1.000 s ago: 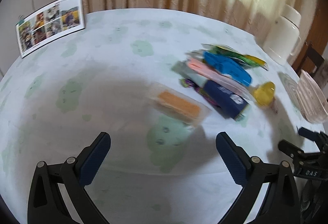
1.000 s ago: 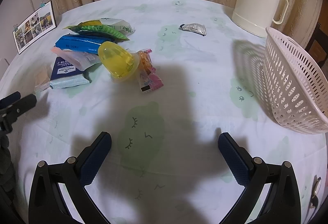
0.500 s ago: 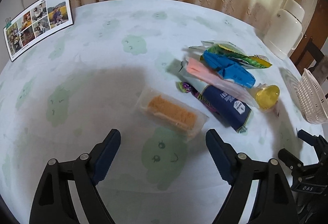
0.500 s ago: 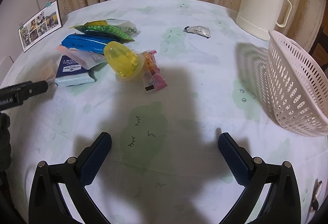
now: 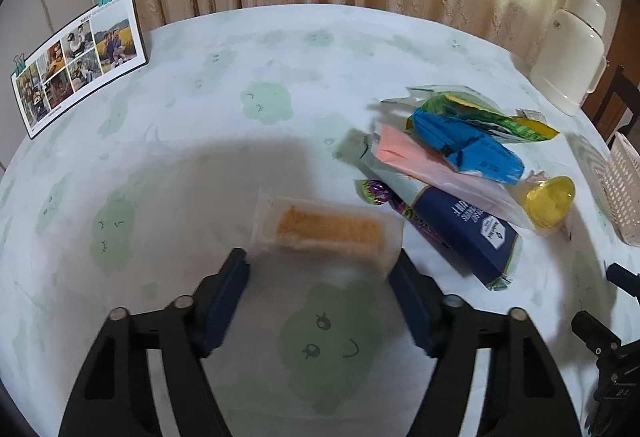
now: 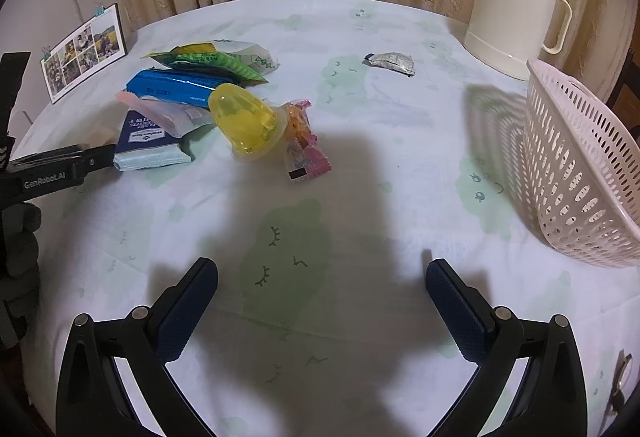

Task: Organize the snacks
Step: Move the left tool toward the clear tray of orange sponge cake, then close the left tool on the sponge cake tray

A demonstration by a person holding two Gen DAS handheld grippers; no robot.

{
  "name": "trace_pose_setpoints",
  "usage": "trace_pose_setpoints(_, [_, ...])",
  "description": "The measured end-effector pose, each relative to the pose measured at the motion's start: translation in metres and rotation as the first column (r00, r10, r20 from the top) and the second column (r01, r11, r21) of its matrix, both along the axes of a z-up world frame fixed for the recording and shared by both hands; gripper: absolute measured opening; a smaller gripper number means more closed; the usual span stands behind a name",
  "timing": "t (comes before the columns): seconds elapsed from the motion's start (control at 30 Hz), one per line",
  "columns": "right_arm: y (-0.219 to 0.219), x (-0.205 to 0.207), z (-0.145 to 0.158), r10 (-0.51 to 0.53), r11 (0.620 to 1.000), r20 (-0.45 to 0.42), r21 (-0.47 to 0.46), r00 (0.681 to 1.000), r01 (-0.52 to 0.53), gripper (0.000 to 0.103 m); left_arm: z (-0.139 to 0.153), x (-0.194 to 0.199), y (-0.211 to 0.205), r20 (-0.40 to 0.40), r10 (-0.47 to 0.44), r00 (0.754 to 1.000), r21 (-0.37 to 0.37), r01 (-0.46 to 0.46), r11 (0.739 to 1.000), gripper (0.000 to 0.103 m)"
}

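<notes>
Beside clear-wrapped cake [image 5: 329, 231], spread left hand-held gripper [image 5: 320, 269]

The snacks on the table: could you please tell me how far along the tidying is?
Nothing looks done: the white basket shows no snacks inside. In hand: the open left gripper brackets the clear-wrapped orange wafer pack, not yet gripped. Left: the snack pile, yellow jelly cup and silver wrapper. The right gripper is open.

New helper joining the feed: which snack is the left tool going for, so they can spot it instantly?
Start at the snack pile mid-table; the target lies alone just left of it, between the open left tool's fingertips. It is the clear packet with an orange cake bar inside, the only see-through wrapper.
</notes>
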State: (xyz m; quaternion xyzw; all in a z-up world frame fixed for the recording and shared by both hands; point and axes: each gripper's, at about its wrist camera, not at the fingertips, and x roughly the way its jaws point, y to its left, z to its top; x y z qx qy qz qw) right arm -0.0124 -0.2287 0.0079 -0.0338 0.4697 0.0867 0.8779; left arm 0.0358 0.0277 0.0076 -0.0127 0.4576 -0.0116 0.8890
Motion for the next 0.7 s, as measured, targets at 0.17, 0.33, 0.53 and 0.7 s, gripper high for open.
trace_pose_setpoints(0.17, [-0.006, -0.004, 0.006, 0.0, 0.999, 0.027, 0.05, 1.0, -0.001, 0.103, 0.004, -0.009, 0.008, 0.008, 0.017, 1.0, -0.009, -0.017, 1.0, 0.064])
trace_pose_setpoints(0.33, [0.001, -0.004, 0.027, 0.022, 0.995, 0.107, 0.096, 0.994, -0.032, 0.101, 0.015, -0.027, 0.016, 0.025, 0.033, 0.999, -0.002, -0.033, 0.999, 0.064])
trace_pose_setpoints(0.53, [0.038, 0.013, 0.042, 0.128, 0.991, 0.186, 0.017, 0.974, -0.133, 0.088, 0.029, -0.044, 0.014, 0.06, -0.013, 0.998, 0.06, 0.009, 0.998, 0.065])
trace_pose_setpoints(0.7, [0.066, 0.04, 0.035, 0.181, 0.983, 0.178, -0.015, 0.967, -0.181, 0.074, 0.025, -0.046, 0.019, 0.042, -0.017, 0.999, 0.062, 0.014, 0.998, 0.075])
